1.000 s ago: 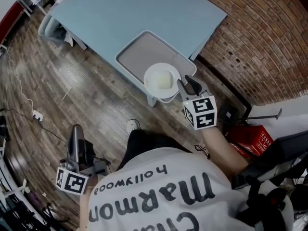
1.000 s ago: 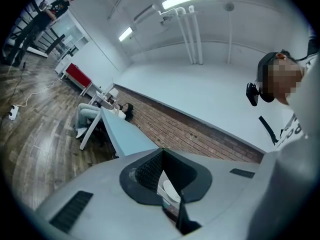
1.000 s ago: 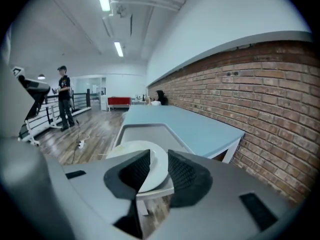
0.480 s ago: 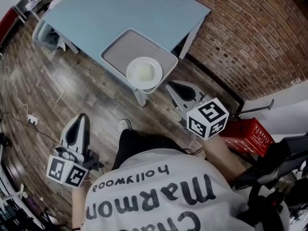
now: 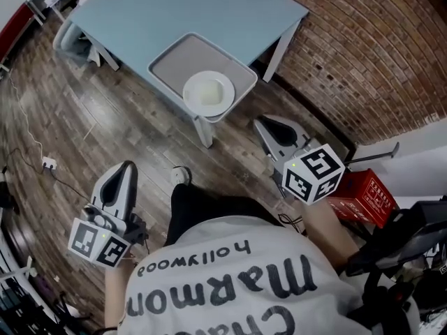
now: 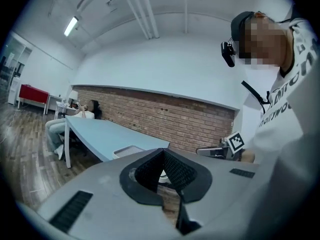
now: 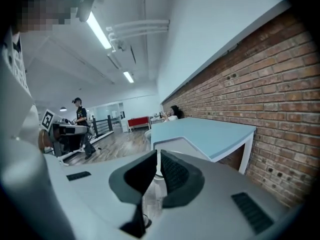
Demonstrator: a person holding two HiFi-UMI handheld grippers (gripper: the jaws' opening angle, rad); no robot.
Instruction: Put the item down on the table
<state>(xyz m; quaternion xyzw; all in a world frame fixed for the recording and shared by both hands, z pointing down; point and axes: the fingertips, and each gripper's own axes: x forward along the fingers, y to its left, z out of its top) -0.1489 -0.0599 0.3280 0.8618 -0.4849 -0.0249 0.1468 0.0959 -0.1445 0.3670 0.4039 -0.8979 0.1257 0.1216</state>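
A white bowl-like plate (image 5: pixel 208 93) rests in a grey tray (image 5: pixel 171 65) at the near corner of the light blue table (image 5: pixel 188 12). My right gripper (image 5: pixel 269 126) hangs over the wooden floor, apart from the table's corner, jaws shut with nothing between them. The right gripper view shows the right gripper (image 7: pixel 158 157) pointing at the tray (image 7: pixel 172 145) and table (image 7: pixel 205 130). My left gripper (image 5: pixel 120 174) is low at the left over the floor, shut and holding nothing. Its tips (image 6: pixel 163 154) meet in front of the table (image 6: pixel 95 133).
A brick wall (image 5: pixel 370 61) runs along the right. A red box (image 5: pixel 368 198) stands by my right side. A cable and socket (image 5: pixel 49 165) lie on the floor at the left. A person sits at the table's far end (image 6: pixel 82 113); another stands across the room (image 7: pixel 80 118).
The right gripper, which was at the plate on the tray's edge, has drawn back toward me and stands clear of it. The left gripper rose slightly.
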